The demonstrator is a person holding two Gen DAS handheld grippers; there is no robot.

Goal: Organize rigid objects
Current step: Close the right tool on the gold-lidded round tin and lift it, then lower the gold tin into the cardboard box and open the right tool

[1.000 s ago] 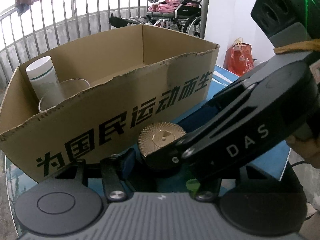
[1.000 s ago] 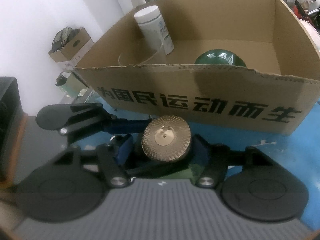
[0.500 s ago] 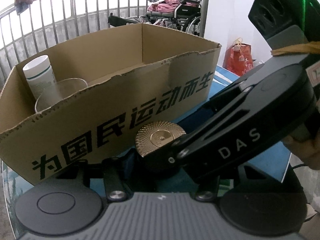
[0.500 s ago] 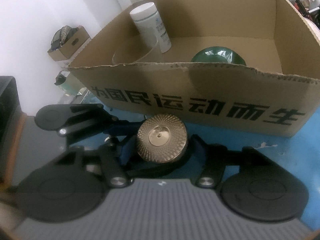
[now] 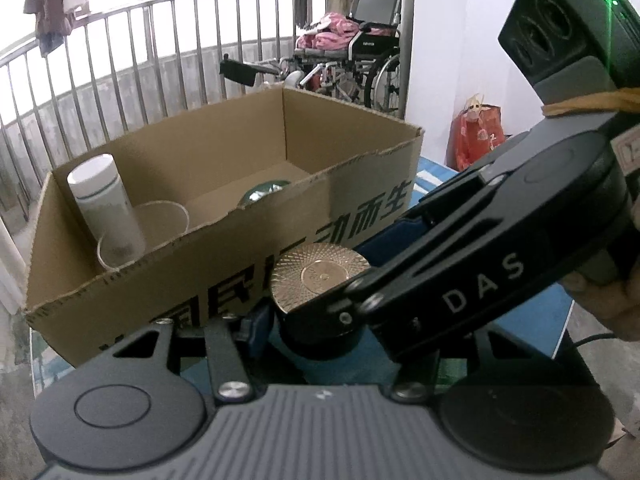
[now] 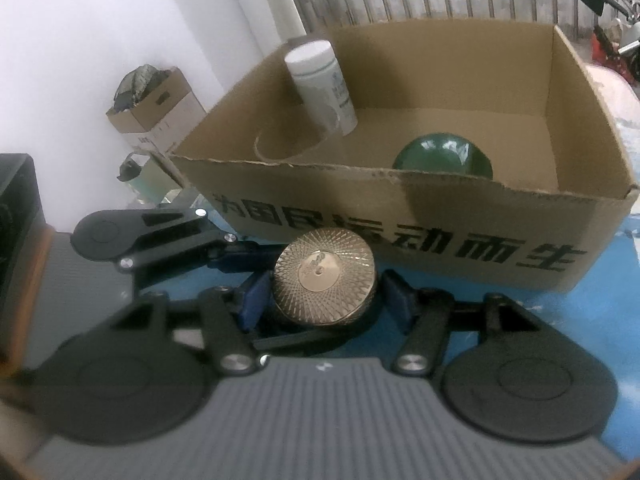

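Both the left gripper (image 5: pixel 320 320) and the right gripper (image 6: pixel 326 296) squeeze one gold-topped jar (image 6: pixel 325 276), half open, with the box (image 6: pixel 400 216) just past their fingers.

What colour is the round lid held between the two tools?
Gold, with a fine radiating line pattern on the lid; clearest in the right wrist view.

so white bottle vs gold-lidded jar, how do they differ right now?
The white bottle stands inside the cardboard box; the gold-lidded jar is outside, in front of it. The bottle is tall and slim; the jar is squat and wide. The bottle is untouched; both grippers clamp the jar. Both are round.
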